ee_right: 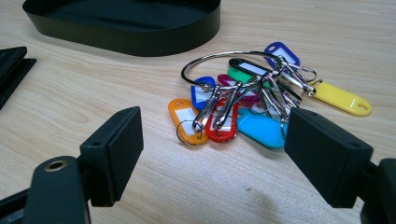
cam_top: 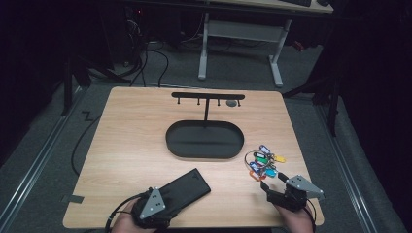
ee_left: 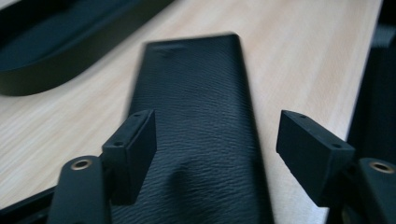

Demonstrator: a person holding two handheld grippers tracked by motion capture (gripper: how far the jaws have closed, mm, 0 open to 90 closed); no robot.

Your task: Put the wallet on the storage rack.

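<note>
A long black leather wallet (cam_top: pixel 183 190) (ee_left: pixel 196 130) lies flat near the table's front edge. My left gripper (cam_top: pixel 158 196) (ee_left: pixel 219 151) hangs over its near end, open, one jaw on each side of it. To the right lies a metal ring with several coloured key tags (cam_top: pixel 262 162) (ee_right: pixel 243 98). My right gripper (cam_top: pixel 273 183) (ee_right: pixel 215 154) is open just in front of the tags, nothing between its jaws. A black oval tray (cam_top: pixel 204 140) (ee_right: pixel 126 39) with a hook stand (cam_top: pixel 208 96) rising from it sits mid-table.
The wooden table (cam_top: pixel 131 145) has bare room on its left half and behind the tray. A small dark round object (cam_top: pixel 231 103) lies near the stand's right end. A desk frame (cam_top: pixel 240 34) and cables (cam_top: pixel 145 58) stand on the floor beyond.
</note>
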